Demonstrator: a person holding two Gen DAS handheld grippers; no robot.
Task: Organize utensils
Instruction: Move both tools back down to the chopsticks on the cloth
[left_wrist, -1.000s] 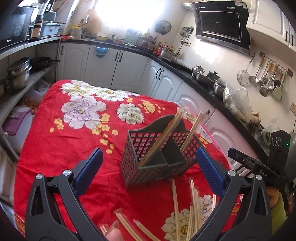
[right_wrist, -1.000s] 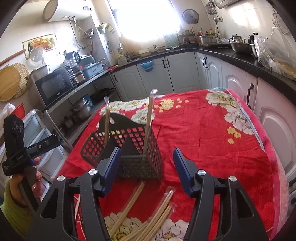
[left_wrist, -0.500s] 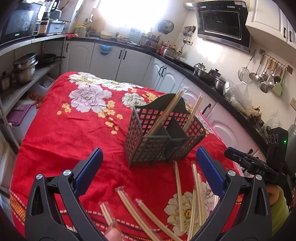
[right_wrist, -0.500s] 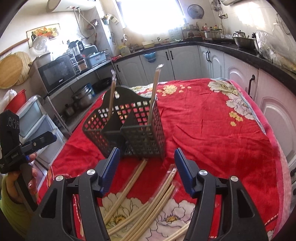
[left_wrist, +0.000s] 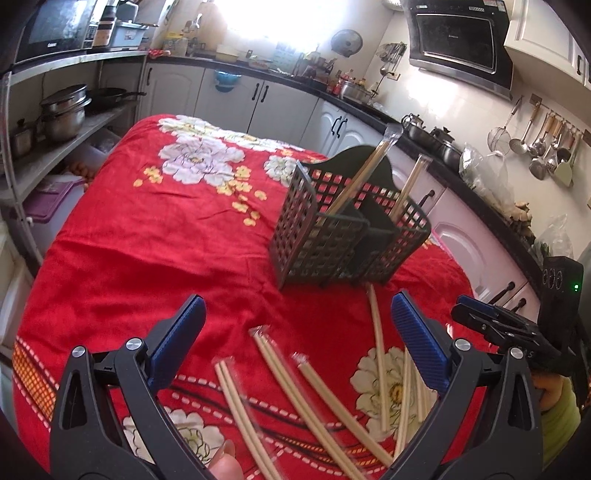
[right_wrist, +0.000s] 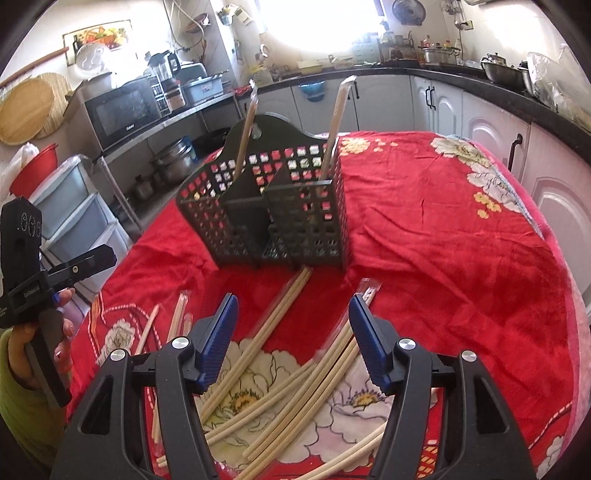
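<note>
Blue ribbed pads are seen at the bottom of both wrist views, and each pair stands well apart with nothing clamped between them. The left hand-held gripper is held over the near edge of the table, which is draped in a red flowered cloth; the right hand-held gripper is held over the same cloth from the other side. Loose pale chopsticks, several in clear sleeves, are scattered flat on the cloth under and just beyond the pads, in the lower middle of both frames. Beyond them, in the middle of each frame, a dark perforated utensil basket is set upright on the table, its compartments divided by solid walls. Two sleeved chopstick pairs are stood leaning in it, one toward each end. At the lower left of the right wrist view, a hand is seen gripping the other tool's handle. White kitchen cabinets are lined up farthest away.
</note>
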